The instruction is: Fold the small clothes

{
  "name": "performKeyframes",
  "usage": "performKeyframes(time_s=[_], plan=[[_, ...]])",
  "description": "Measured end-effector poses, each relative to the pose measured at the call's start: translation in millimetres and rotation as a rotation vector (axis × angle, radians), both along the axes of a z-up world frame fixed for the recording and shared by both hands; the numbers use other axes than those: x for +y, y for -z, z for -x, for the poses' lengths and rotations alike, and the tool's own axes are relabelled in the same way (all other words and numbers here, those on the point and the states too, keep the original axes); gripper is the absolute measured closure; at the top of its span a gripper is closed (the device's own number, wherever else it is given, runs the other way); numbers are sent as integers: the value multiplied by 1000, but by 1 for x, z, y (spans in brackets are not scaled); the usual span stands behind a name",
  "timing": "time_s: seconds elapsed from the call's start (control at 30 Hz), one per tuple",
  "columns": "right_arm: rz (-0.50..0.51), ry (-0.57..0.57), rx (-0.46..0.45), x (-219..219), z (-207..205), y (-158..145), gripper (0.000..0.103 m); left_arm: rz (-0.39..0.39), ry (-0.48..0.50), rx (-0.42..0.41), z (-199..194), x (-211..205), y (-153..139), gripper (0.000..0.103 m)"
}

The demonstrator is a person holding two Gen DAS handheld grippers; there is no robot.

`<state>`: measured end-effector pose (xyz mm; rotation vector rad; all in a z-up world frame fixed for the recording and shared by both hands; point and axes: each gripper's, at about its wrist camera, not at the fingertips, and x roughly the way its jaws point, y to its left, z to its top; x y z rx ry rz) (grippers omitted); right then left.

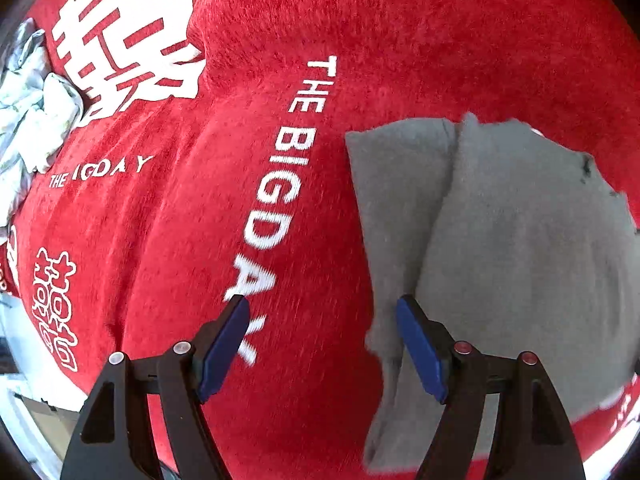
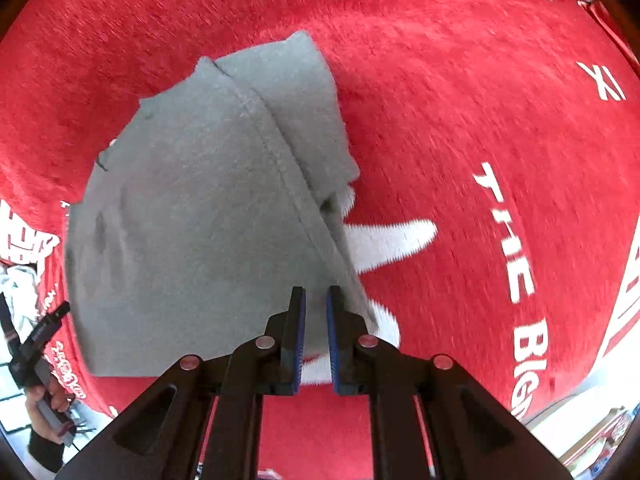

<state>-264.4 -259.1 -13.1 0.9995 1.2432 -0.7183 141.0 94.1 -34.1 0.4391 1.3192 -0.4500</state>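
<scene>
A small grey garment (image 1: pixel 500 248) lies partly folded on a red fleece blanket (image 1: pixel 200 220) printed with white letters. In the left wrist view my left gripper (image 1: pixel 322 308) is open and empty, its right finger over the garment's left edge. In the right wrist view the grey garment (image 2: pixel 200 208) fills the middle, and my right gripper (image 2: pixel 316 300) is nearly closed on its near right edge, with a thin fold of grey cloth between the blue pads (image 2: pixel 332 320). The left gripper (image 2: pixel 38 344), held in a hand, shows at the far left.
A heap of pale crumpled clothes (image 1: pixel 28 120) lies at the blanket's left edge. The red blanket (image 2: pixel 460 120) spreads around the garment on all sides. A pale floor and a cardboard box (image 1: pixel 48 420) show beyond the blanket's near edge.
</scene>
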Motion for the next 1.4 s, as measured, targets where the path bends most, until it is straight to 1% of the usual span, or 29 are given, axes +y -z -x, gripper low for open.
performKeyframes(time_s=[0.03,0.07,0.13,0.17,0.2,0.33,0.37,0.4,0.43,0.47,0.57,0.6,0.63,0.67,0.77,0.87,0.97,1.03,1.17,1.3,1.4], plan=[[-6,-4,-12,5,1,-6,89,15,12,4,4,4,-6,26],[-10,-10,-19,8,1,-6,84,23,24,2,8,7,-12,26],[-16,-36,-36,20,-3,-15,69,41,47,-4,17,10,-24,26],[-20,-51,-47,27,-4,-19,53,47,55,-2,21,11,-28,26],[-23,-64,-56,31,-10,-21,46,52,63,6,27,12,-33,26],[-59,-114,-91,51,-33,-24,45,62,53,28,41,13,-40,26],[-72,-122,-100,55,-38,-24,40,70,54,26,44,13,-40,26],[-88,-140,-111,58,-50,-20,34,75,54,19,47,13,-41,20],[-92,-148,-115,61,-53,-20,31,75,50,7,52,13,-43,2],[-98,-162,-121,65,-55,-21,24,76,47,-9,56,13,-44,0],[-104,-190,-152,71,-65,-17,17,71,38,-19,67,9,-47,0],[-111,-195,-163,71,-67,-15,9,64,29,-15,69,8,-48,0],[-120,-197,-178,72,-69,-13,2,51,19,-10,72,6,-48,0],[-127,-199,-194,72,-72,-11,0,37,10,-8,73,4,-48,0],[-131,-219,-234,76,-81,-12,0,-28,-39,-1,75,0,-49,0],[-156,-264,-244,79,-86,-15,0,-55,-62,13,77,-4,-51,0],[-222,-297,-216,79,-92,-9,0,-23,-49,41,82,-6,-57,0],[-249,-301,-190,76,-93,-4,0,0,-45,36,88,-7,-65,0],[-256,-290,-150,66,-88,2,0,5,-55,20,94,-5,-75,0],[-276,-253,-151,55,-77,1,0,7,-93,27,96,1,-82,0],[-278,-244,-144,51,-72,2,0,17,-117,16,96,7,-89,0]])
